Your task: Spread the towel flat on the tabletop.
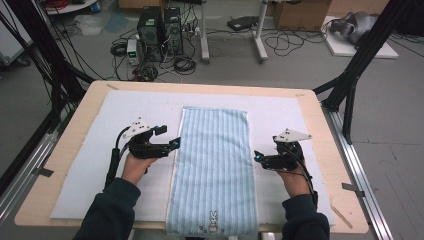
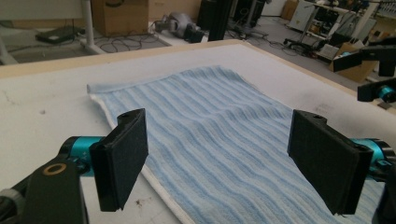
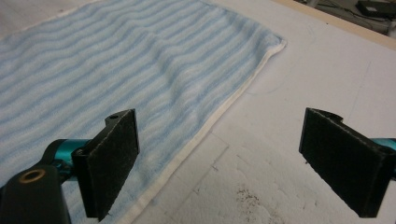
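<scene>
The blue striped towel lies flat on the desk. Left claw and right claw gape wide, empty, flanking its long edges.

**Soft, even light; close parts blurring**

Diffuse overhead light is falling evenly across the surface, casting only faint shadows. The high view is looking slightly soft and is bending at its edges. In both gripper views the near black pads are blurring, and the background is dimming.
</scene>
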A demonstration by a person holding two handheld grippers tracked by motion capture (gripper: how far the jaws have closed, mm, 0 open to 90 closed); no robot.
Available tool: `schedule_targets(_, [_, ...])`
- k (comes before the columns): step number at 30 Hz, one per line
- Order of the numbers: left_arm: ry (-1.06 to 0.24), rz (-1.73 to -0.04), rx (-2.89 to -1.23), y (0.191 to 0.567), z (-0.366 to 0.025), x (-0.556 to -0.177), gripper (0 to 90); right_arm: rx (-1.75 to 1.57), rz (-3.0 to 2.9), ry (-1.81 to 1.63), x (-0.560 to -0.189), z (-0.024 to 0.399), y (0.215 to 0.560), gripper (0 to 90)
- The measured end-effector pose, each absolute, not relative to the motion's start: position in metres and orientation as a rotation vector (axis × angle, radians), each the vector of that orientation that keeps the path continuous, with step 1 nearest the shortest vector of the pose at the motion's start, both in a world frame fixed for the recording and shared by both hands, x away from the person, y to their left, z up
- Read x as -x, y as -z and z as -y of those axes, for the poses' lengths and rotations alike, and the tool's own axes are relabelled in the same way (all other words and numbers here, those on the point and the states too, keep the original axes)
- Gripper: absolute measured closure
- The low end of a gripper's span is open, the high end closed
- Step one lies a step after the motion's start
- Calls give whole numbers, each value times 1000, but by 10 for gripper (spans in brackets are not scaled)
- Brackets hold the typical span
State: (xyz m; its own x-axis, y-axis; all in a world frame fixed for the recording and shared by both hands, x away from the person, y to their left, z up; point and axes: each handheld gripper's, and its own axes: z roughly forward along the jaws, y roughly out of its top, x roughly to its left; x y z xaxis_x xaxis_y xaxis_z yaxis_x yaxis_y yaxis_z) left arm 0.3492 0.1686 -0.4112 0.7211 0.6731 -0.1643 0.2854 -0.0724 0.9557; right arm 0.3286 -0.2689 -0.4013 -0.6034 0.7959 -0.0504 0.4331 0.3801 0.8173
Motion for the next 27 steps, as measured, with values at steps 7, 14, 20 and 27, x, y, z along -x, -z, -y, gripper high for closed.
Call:
schedule_targets(7, [-380,-780,-1669,409,-166,-342,202,-1058,-2175,-1181,-325,272,396,110])
schedule_targets(14, [-373,-799,-1626,410,-174,-340,197,-1084,-2119,-1218,-321,278,394,110])
schedule_targets(20, [-382,-810,-1631,411,-176,-342,200,-1089,-2122,-1203,-324,277,395,110])
schedule_targets(27, [-390,-816,-1628,410,-177,-339,208,-1096,-2137,-1194,-323,273,397,111])
